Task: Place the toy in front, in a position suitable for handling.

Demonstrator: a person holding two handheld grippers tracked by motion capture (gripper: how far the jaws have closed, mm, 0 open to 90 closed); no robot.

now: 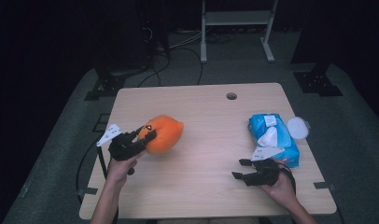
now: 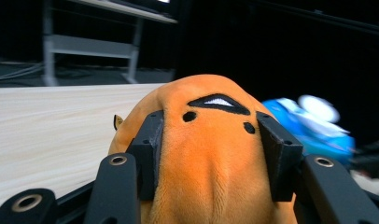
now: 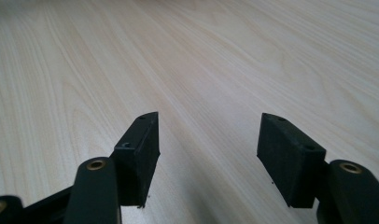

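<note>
An orange plush toy (image 1: 165, 133) with black stitched markings is held over the left half of the wooden table (image 1: 201, 186). My left gripper (image 1: 144, 134) is shut on the orange plush toy (image 2: 211, 158); both pads press into its sides, seen close in the left gripper view. A blue pack of wet wipes (image 1: 274, 137) lies at the right side of the table, its white lid flipped open. My right gripper (image 1: 241, 169) rests near the front right, just in front of the pack, open with only bare table between its fingers (image 3: 136, 154).
A small round hole (image 1: 231, 96) is in the table near its far edge. A white metal frame (image 1: 236, 28) and black stands with cables stand on the floor beyond the table. The wet wipes pack (image 2: 309, 126) appears blurred behind the toy.
</note>
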